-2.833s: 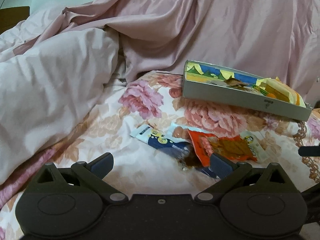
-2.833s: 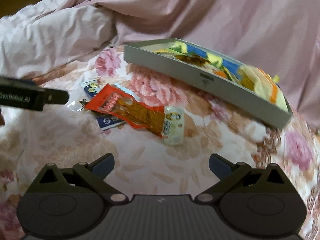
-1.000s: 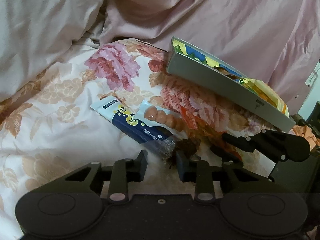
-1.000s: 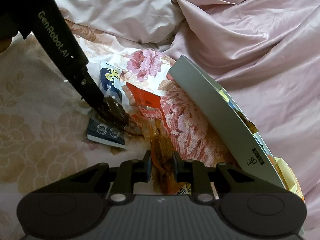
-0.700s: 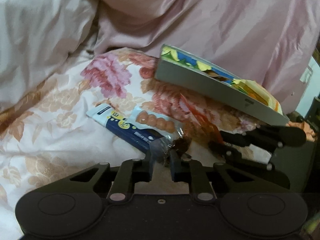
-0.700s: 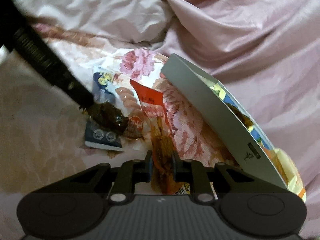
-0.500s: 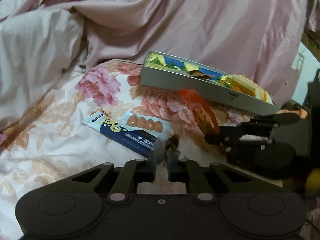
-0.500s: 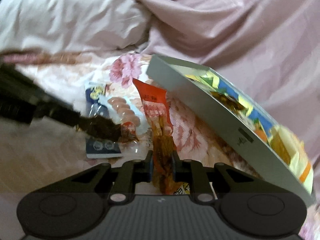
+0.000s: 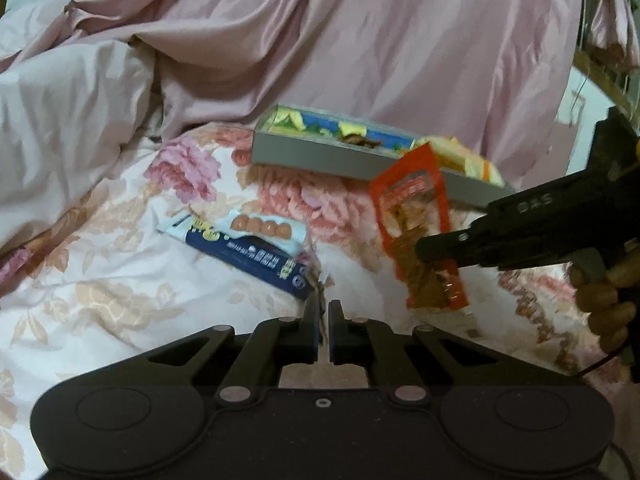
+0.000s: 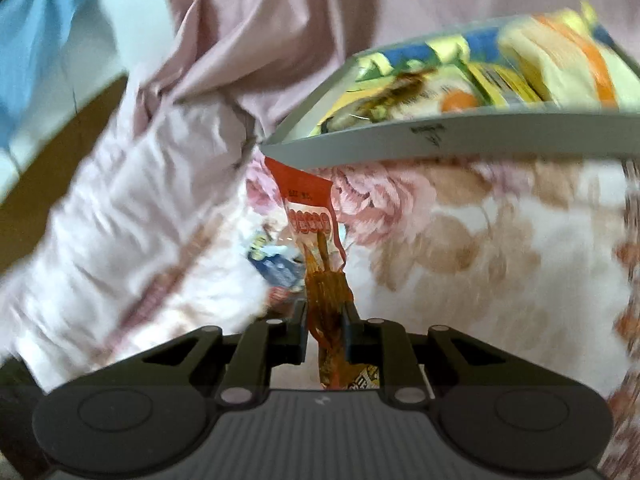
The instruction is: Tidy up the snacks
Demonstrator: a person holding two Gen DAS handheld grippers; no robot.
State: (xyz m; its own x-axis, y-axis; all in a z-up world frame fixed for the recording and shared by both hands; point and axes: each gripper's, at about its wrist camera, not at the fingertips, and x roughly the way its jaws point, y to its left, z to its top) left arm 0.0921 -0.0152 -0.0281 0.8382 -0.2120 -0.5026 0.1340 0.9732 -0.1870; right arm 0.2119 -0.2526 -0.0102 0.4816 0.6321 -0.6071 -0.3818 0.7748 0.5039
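My right gripper [image 10: 325,312] is shut on an orange snack packet [image 10: 316,236] and holds it in the air below the grey box [image 10: 440,140]. The packet [image 9: 420,240] and the right gripper [image 9: 436,250] also show in the left wrist view, in front of the grey box [image 9: 320,156], which holds several snacks. My left gripper [image 9: 324,308] is shut on the clear end of a dark snack packet [image 9: 318,280]. A blue packet [image 9: 248,248] and a sausage packet [image 9: 264,228] lie just ahead of it on the floral sheet.
A pink duvet [image 9: 280,40] is bunched up behind the box and to the left. A floral bedsheet [image 9: 100,280] covers the bed. A wooden edge [image 10: 48,148] shows at far left in the right wrist view.
Both grippers closed on packets. The right gripper lifted the orange packet off the sheet and moved toward the box. The left gripper pulled back with its packet.
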